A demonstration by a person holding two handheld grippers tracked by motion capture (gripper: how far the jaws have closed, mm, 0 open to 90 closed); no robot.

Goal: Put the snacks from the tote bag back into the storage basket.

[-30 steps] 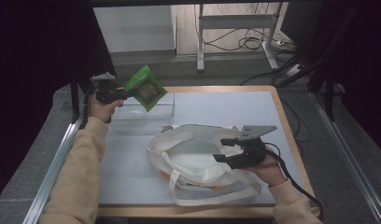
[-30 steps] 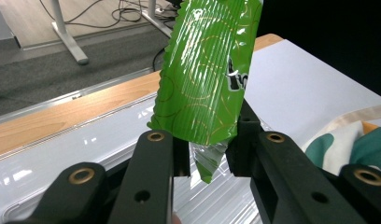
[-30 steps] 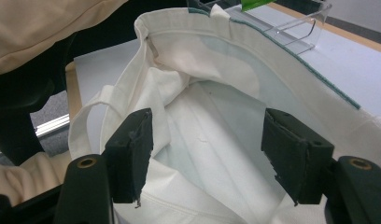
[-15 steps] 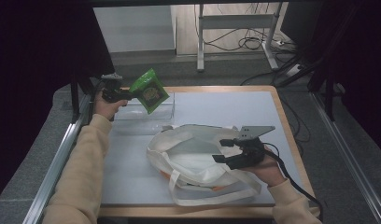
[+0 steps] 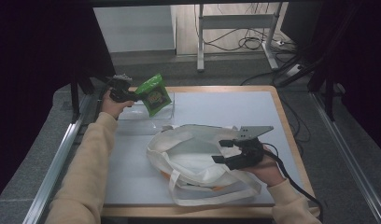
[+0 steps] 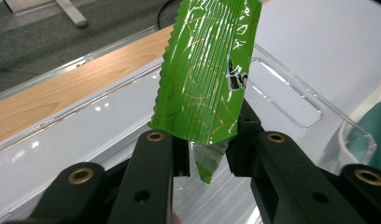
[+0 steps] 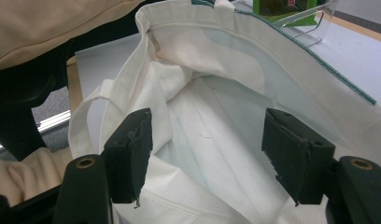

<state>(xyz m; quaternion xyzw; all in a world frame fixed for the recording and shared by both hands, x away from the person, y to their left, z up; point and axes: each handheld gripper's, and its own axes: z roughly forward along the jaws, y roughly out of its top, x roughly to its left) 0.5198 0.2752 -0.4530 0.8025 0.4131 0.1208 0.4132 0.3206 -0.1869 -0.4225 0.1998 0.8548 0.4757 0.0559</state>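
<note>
High view: green packet [image 5: 154, 94] above clear bin's [image 5: 166, 120] rim.

Beige sleeves [image 5: 88, 163] — black, brass-screwed jaws

The high view looks forward and down from above the person's side, taking in the whole tabletop [image 5: 235, 105] with the floor beyond. The left gripper view sits very close behind the left gripper [image 6: 207, 158], facing along its jaws over a green packet [image 6: 205, 74] toward the tabletop's far wooden edge. The right gripper view rides the right gripper [image 7: 207, 140], looking closely into a white bag [image 7: 216, 107]. The packet, the bag and a clear tray [image 5: 132, 119] each appear in all three views.
</note>
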